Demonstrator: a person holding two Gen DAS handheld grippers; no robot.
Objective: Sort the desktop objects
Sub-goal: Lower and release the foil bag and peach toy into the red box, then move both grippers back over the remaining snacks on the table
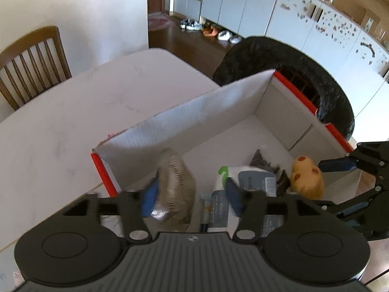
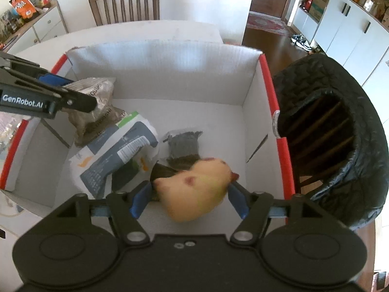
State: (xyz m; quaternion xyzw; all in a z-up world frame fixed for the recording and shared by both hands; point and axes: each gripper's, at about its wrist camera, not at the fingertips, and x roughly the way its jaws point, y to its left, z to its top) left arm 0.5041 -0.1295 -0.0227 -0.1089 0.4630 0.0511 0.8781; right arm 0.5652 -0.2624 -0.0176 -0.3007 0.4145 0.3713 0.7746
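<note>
A white cardboard box with red edges (image 1: 245, 102) (image 2: 170, 73) stands on the table. My left gripper (image 1: 192, 192) is open over the box's left part; a crinkled grey-brown snack packet (image 1: 176, 182) (image 2: 94, 107) is between its fingers, blurred, touching the left pad only. My right gripper (image 2: 189, 193) is open; a yellow plush toy with red spots (image 2: 197, 185) (image 1: 306, 176) is between its pads, blurred, over the box's right part. A white and blue pouch (image 2: 116, 153) (image 1: 245, 189) and a dark packet (image 2: 183, 143) lie on the box floor.
A black quilted chair back (image 2: 340, 133) (image 1: 279, 68) stands right beside the box. A wooden chair (image 2: 124, 2) (image 1: 31, 60) is at the table's far side. A white table (image 1: 73, 112) stretches left of the box. A sideboard with snacks (image 2: 29, 22) is at far left.
</note>
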